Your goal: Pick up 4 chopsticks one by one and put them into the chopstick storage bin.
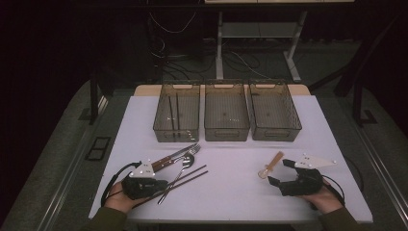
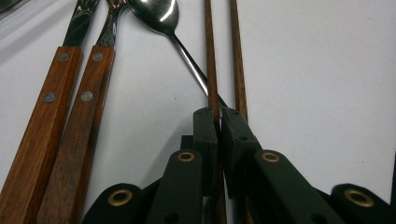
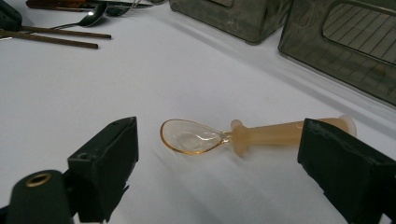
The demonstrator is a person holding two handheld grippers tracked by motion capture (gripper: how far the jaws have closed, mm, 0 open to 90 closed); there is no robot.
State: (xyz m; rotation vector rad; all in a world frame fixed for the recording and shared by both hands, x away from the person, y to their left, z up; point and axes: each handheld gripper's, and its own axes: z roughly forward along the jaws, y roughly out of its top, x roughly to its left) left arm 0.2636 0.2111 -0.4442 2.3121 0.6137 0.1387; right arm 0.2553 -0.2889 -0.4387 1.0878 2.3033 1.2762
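Observation:
My left gripper (image 2: 218, 114) is shut on one dark wooden chopstick (image 2: 211, 56), whose twin (image 2: 237, 56) lies just to its right on the white table. A metal spoon (image 2: 156, 14) crosses under the held stick. In the high view this gripper (image 1: 162, 185) rests at the front left on the chopstick pair (image 1: 190, 175). My right gripper (image 1: 280, 172) stands open at the front right. A small orange plastic spoon (image 3: 191, 136) lies on the table ahead of its spread jaws (image 3: 222, 144), untouched; it also shows in the high view (image 1: 272, 163).
Two wooden-handled utensils (image 2: 51, 116) and a fork (image 1: 193, 150) lie left of the chopsticks. Three translucent bins stand in a row at the back: the left one (image 1: 176, 134) holds two chopsticks, then the middle (image 1: 226, 134) and right (image 1: 276, 134). The white tabletop (image 1: 231, 192) lies between the hands.

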